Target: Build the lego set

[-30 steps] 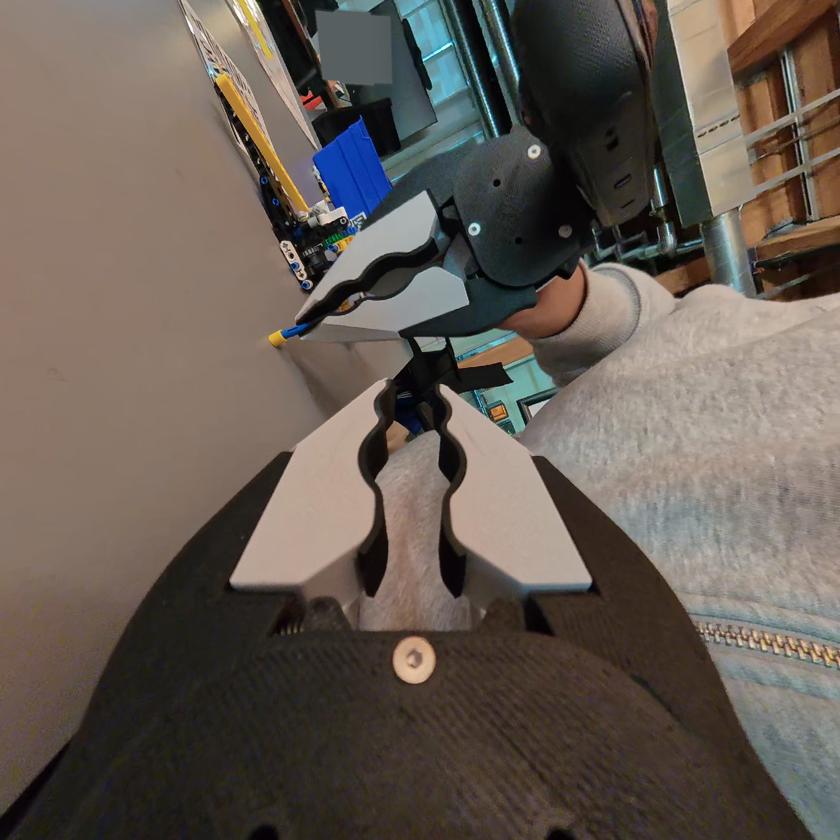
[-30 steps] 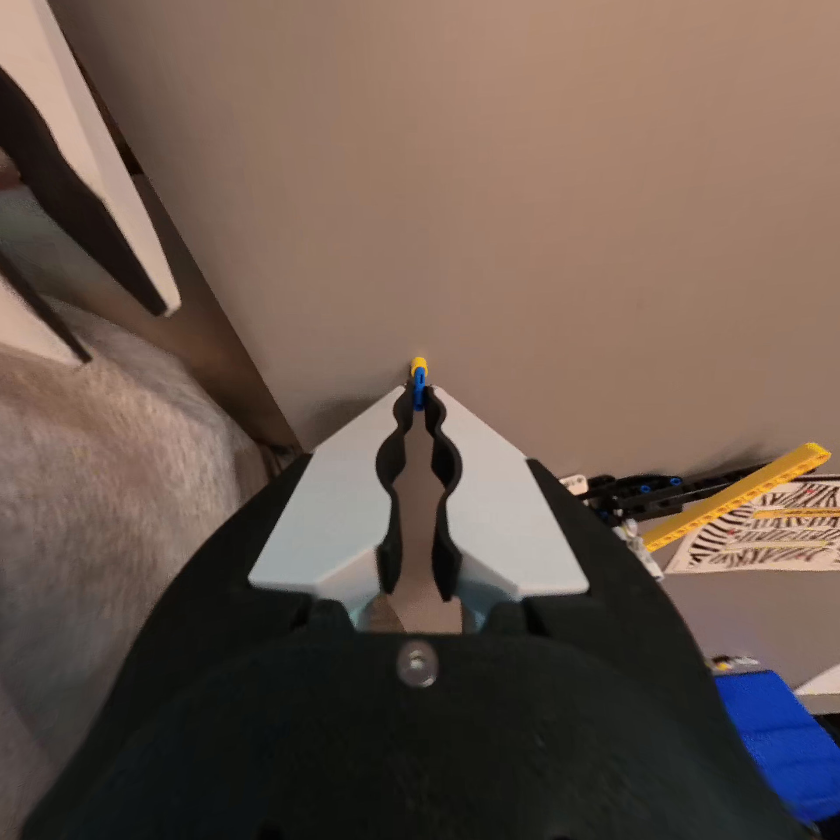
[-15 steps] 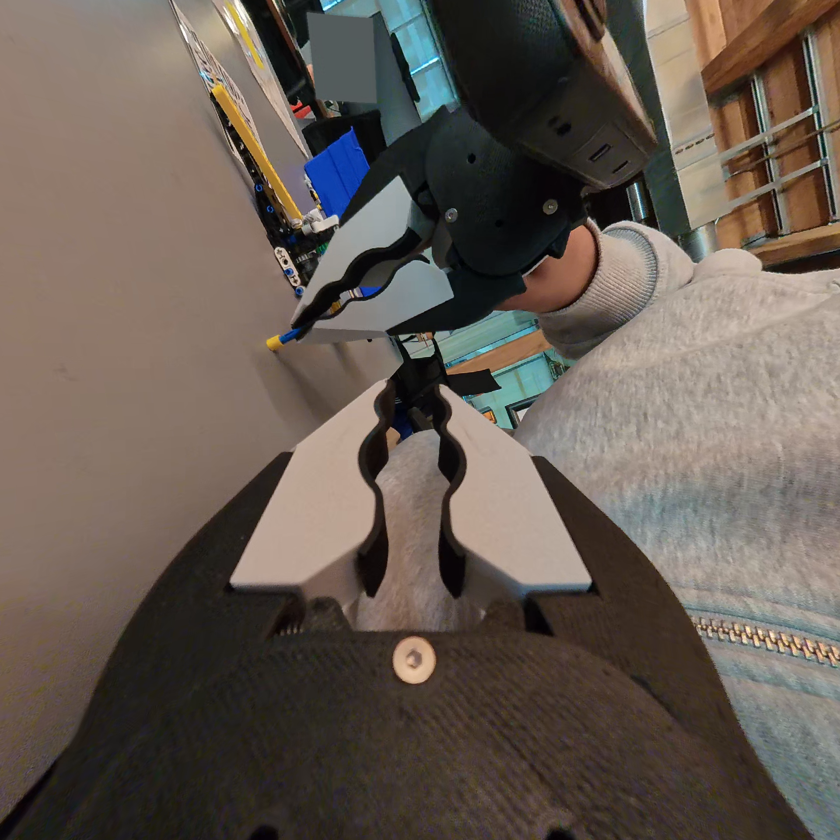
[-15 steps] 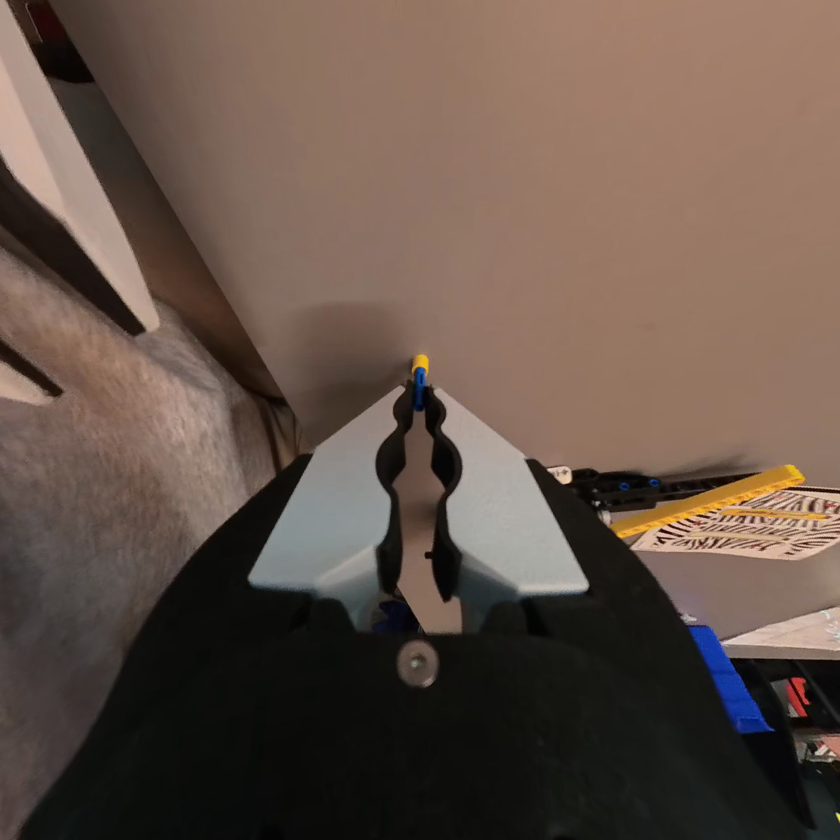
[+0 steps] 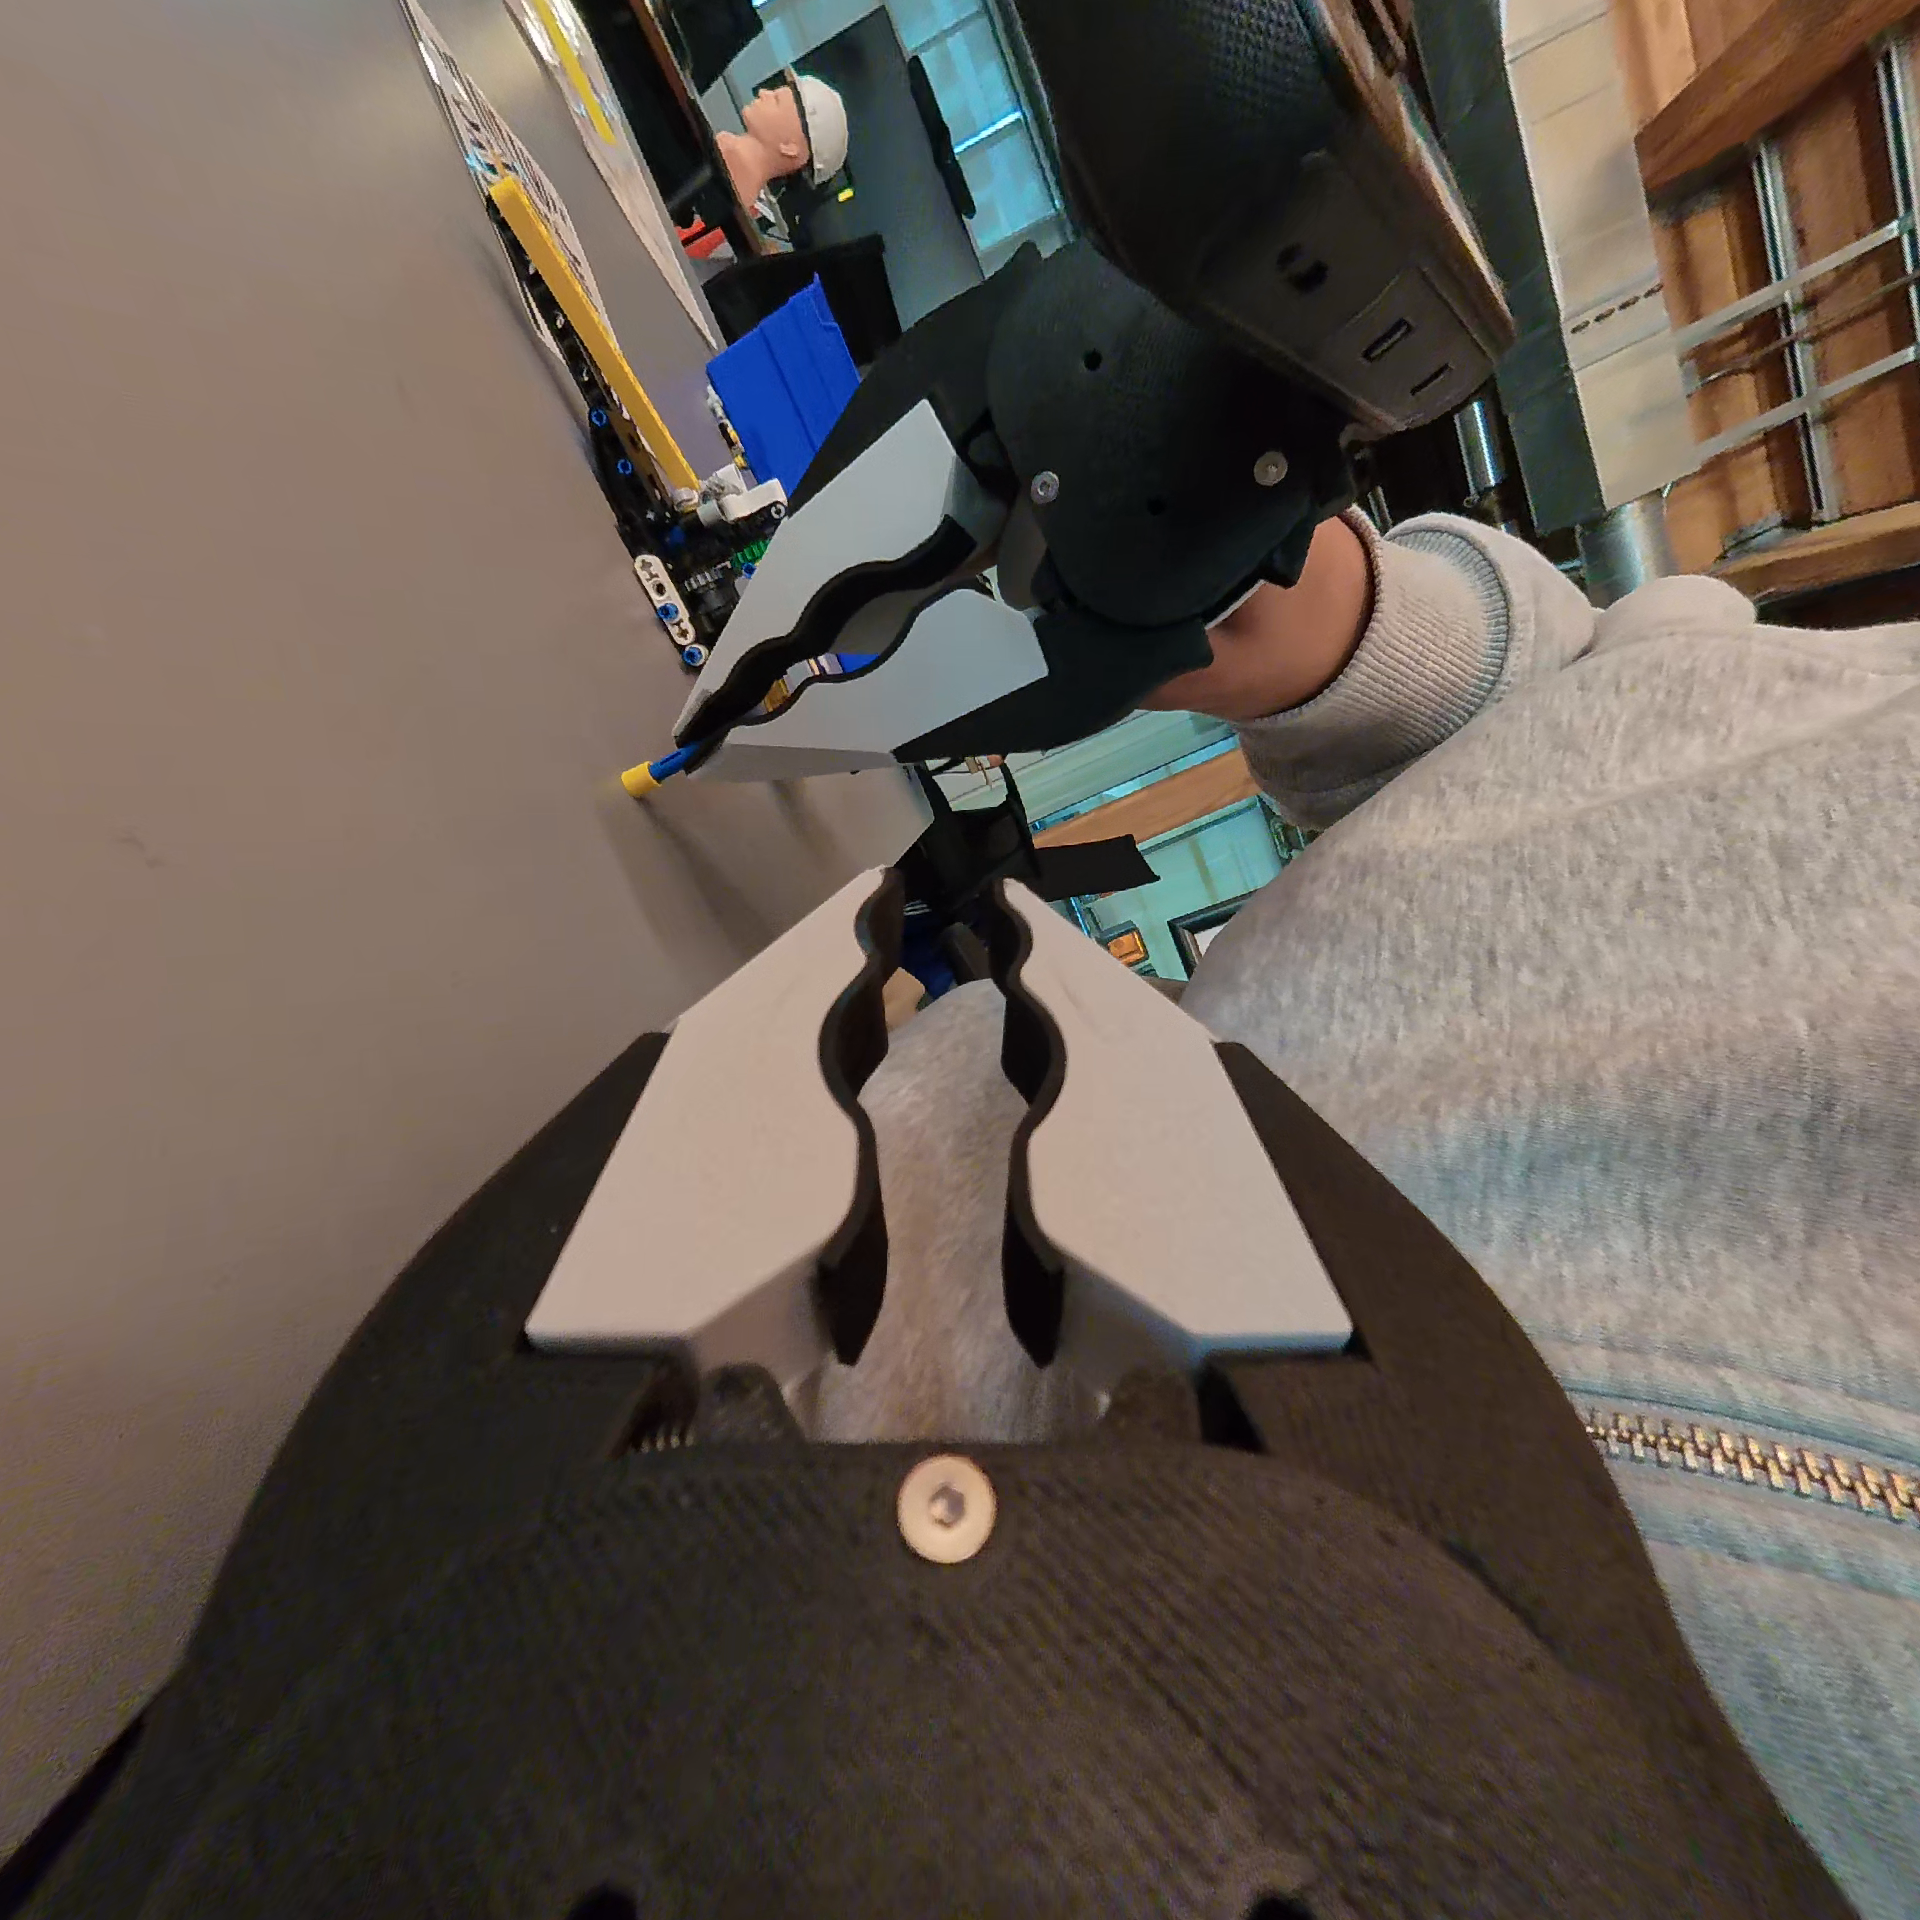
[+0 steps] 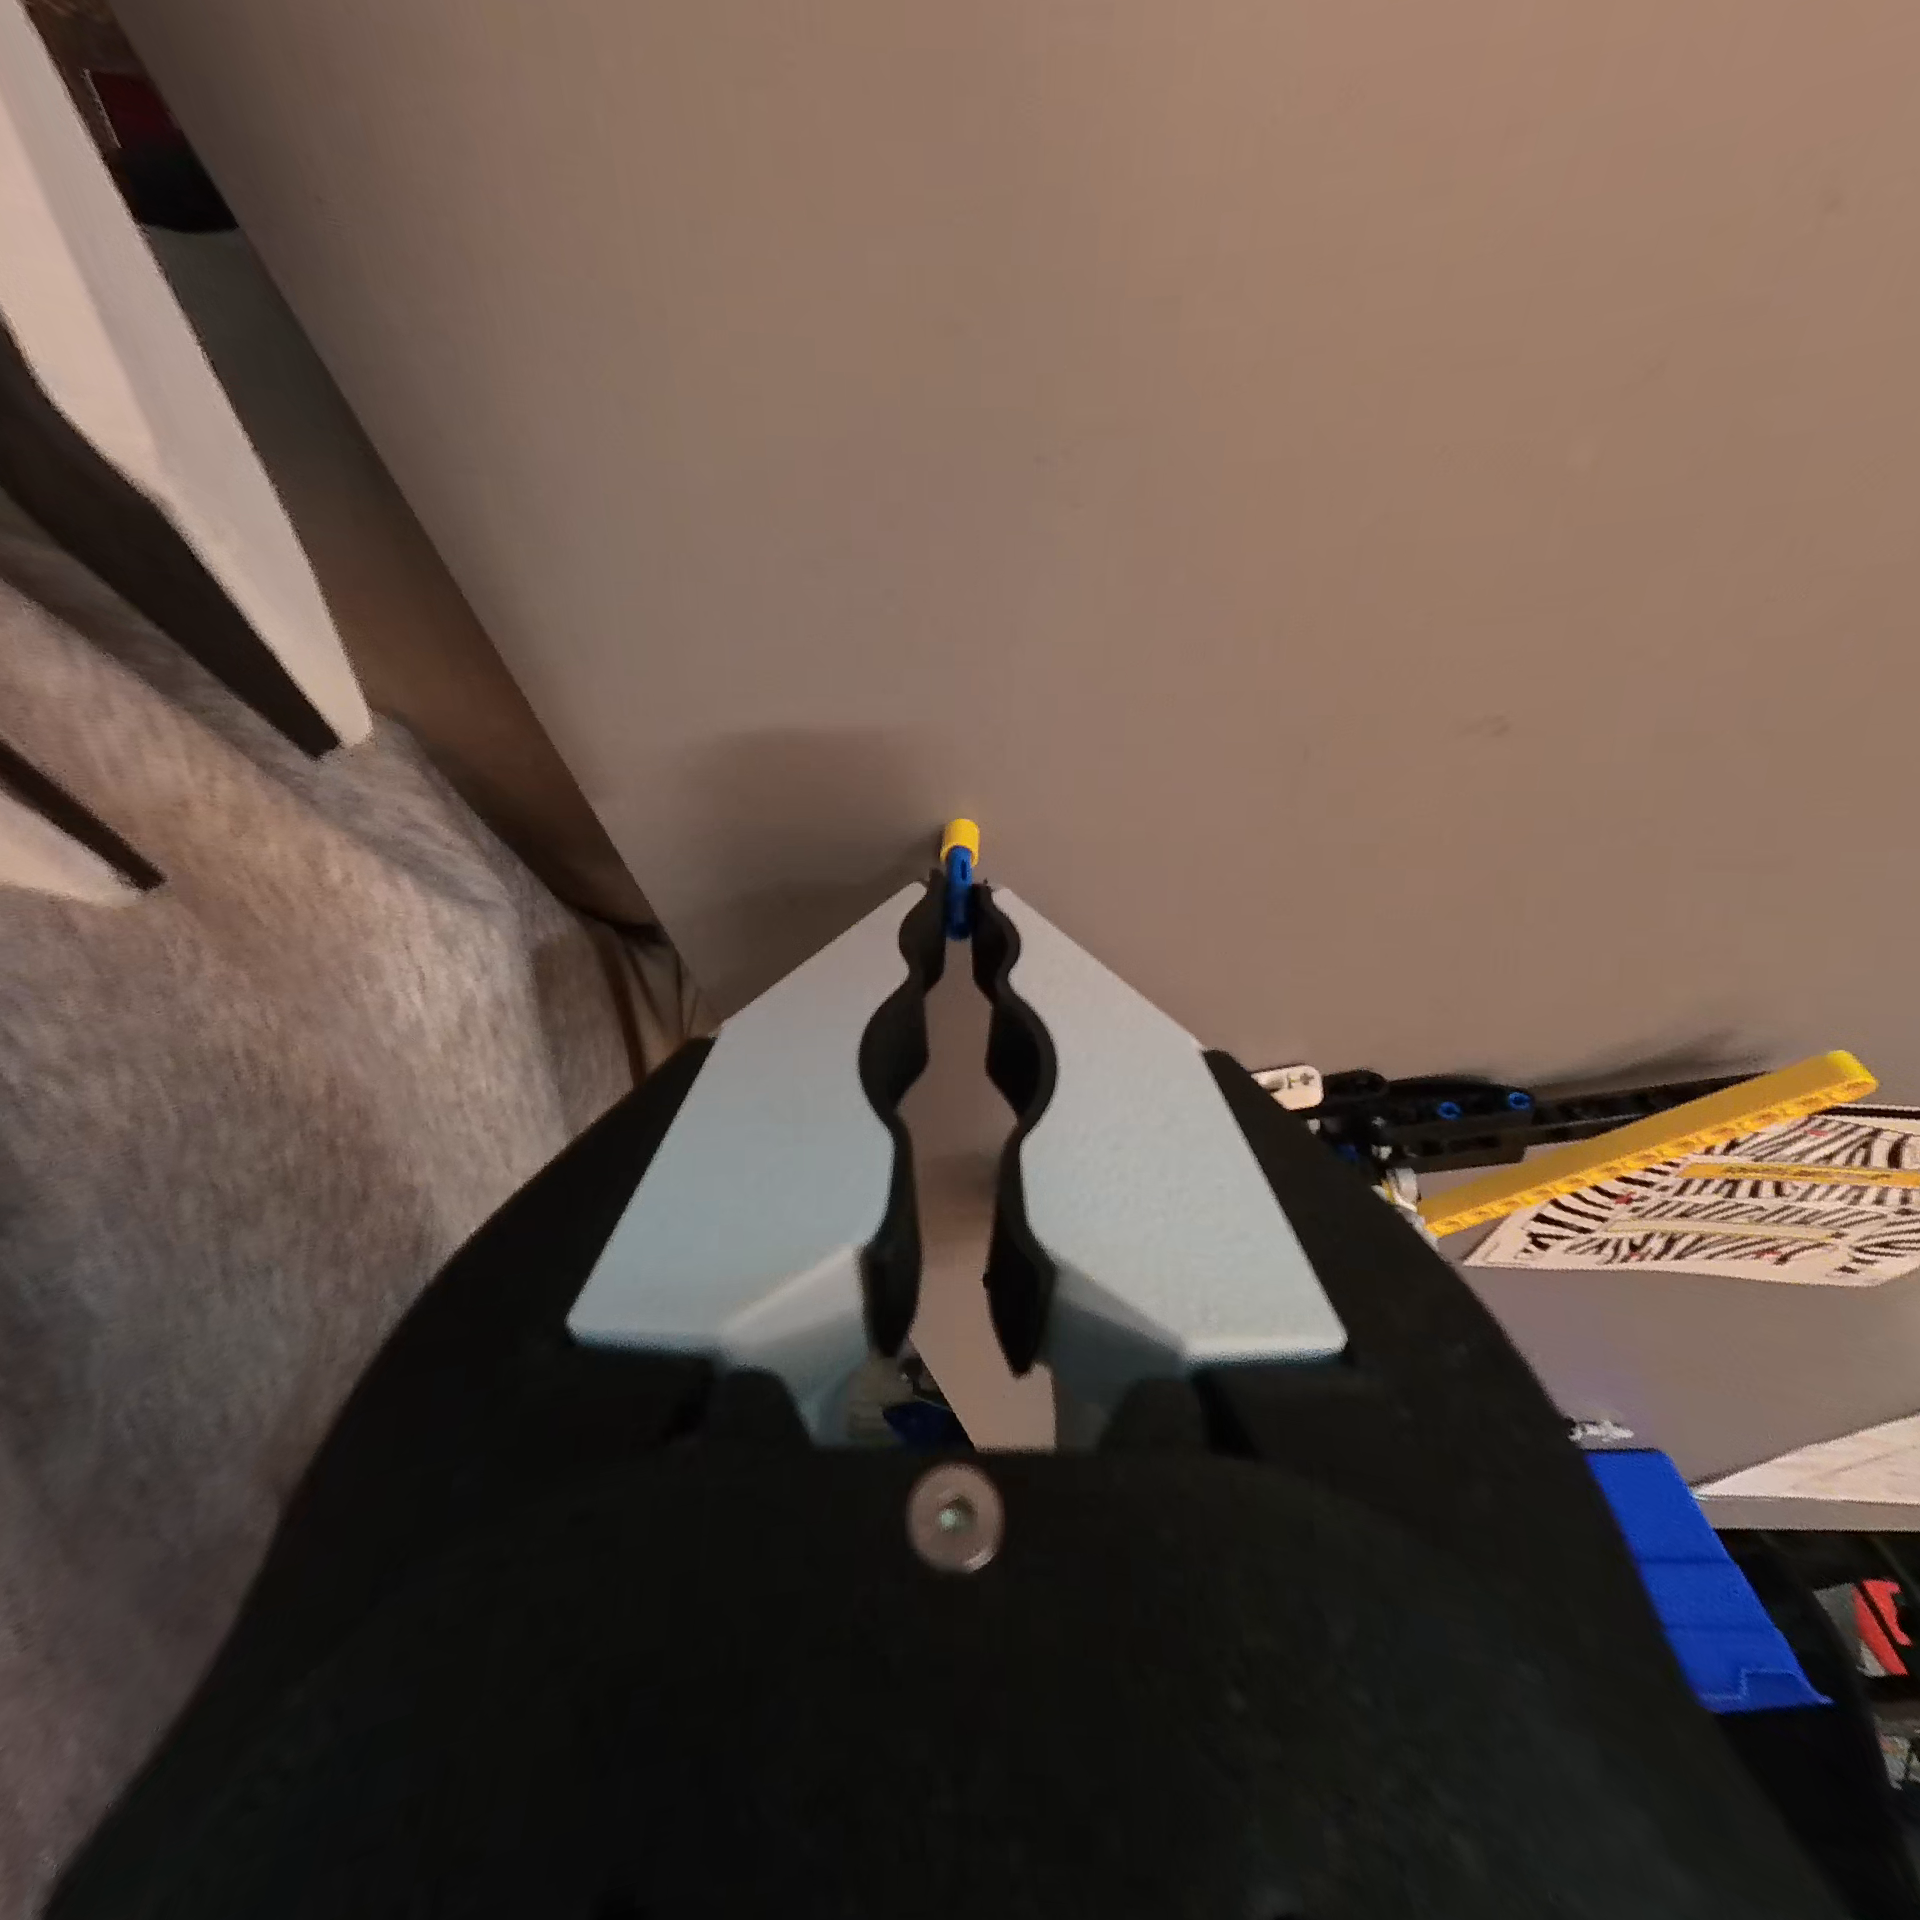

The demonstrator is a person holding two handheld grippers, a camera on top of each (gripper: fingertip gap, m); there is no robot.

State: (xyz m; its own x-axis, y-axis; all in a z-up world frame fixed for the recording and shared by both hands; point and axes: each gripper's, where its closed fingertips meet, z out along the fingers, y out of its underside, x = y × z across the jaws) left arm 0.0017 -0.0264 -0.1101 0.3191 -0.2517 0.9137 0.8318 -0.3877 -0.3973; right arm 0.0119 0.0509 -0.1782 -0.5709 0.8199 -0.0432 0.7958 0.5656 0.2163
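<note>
My right gripper (image 6: 958, 899) is shut on a small blue pin with a yellow end (image 6: 960, 844). The yellow end touches the grey table (image 6: 1247, 416). In the left wrist view this gripper (image 5: 698, 740) comes in from the right with the pin (image 5: 652, 774) against the table (image 5: 260, 727). My left gripper (image 5: 945, 888) is nearly closed, its tips pinching a black lego piece (image 5: 1081, 862), held off the table close below the right gripper. The partly built set, black with a long yellow beam (image 5: 582, 301), lies farther along the table and shows in the right wrist view (image 6: 1642, 1132).
A blue bin (image 5: 790, 374) stands past the set, at the lower right in the right wrist view (image 6: 1683, 1579). A striped sticker sheet (image 6: 1714, 1205) lies by the yellow beam. The person's grey sleeve and torso (image 5: 1558, 935) fill the right side.
The right gripper's body has tilted and swung while the pin's yellow end stays at the same spot on the table. The left gripper keeps its hold and has barely moved.
</note>
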